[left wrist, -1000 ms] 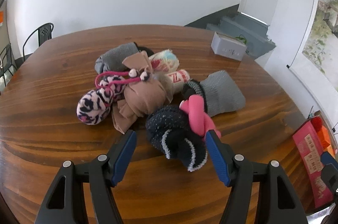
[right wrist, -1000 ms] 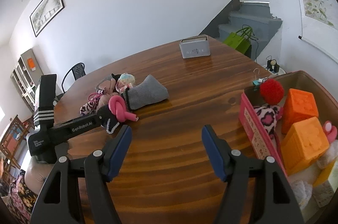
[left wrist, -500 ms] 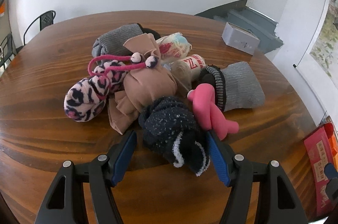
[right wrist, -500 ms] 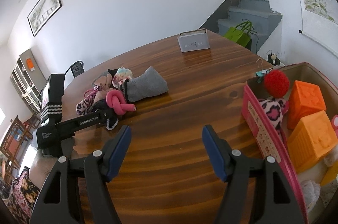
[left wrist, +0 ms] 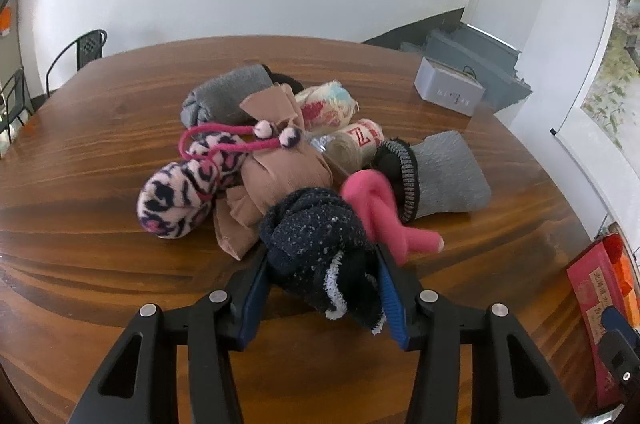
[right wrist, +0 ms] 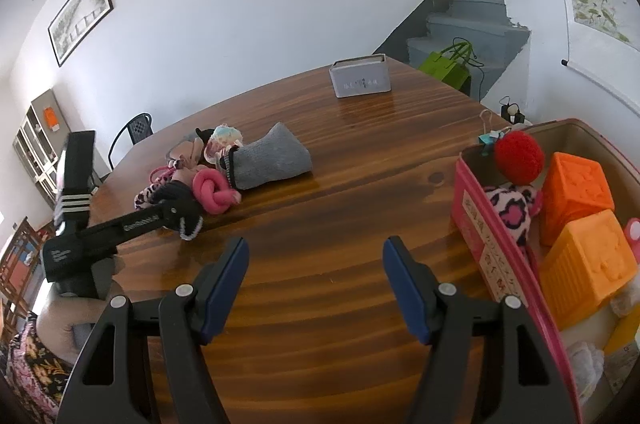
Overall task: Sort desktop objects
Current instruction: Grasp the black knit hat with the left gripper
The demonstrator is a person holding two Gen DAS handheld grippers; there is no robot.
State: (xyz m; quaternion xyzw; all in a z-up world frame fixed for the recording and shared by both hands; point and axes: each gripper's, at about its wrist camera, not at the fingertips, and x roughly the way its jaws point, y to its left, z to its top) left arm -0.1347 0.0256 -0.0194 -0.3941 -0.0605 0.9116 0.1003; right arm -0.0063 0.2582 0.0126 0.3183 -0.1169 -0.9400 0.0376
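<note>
A pile of rolled socks lies on the wooden table (left wrist: 80, 184). My left gripper (left wrist: 322, 284) is shut on the dark navy speckled sock (left wrist: 316, 240) at the pile's near edge; it also shows in the right wrist view (right wrist: 180, 200). Behind it lie a pink knotted sock (left wrist: 380, 208), a tan sock (left wrist: 280, 176), a pink leopard sock (left wrist: 180, 196) and a grey sock (left wrist: 444, 176). My right gripper (right wrist: 316, 280) is open and empty above bare table, left of the pink box (right wrist: 492, 264).
The pink box holds orange blocks (right wrist: 588, 264), a red ball (right wrist: 518, 152) and a leopard sock (right wrist: 512, 208). A grey tin (right wrist: 360, 76) stands at the table's far side. A chair (left wrist: 80, 52) stands beyond the far left edge.
My left gripper moved forward around the navy sock and closed on it. The right gripper stayed open and shifted only slightly.
</note>
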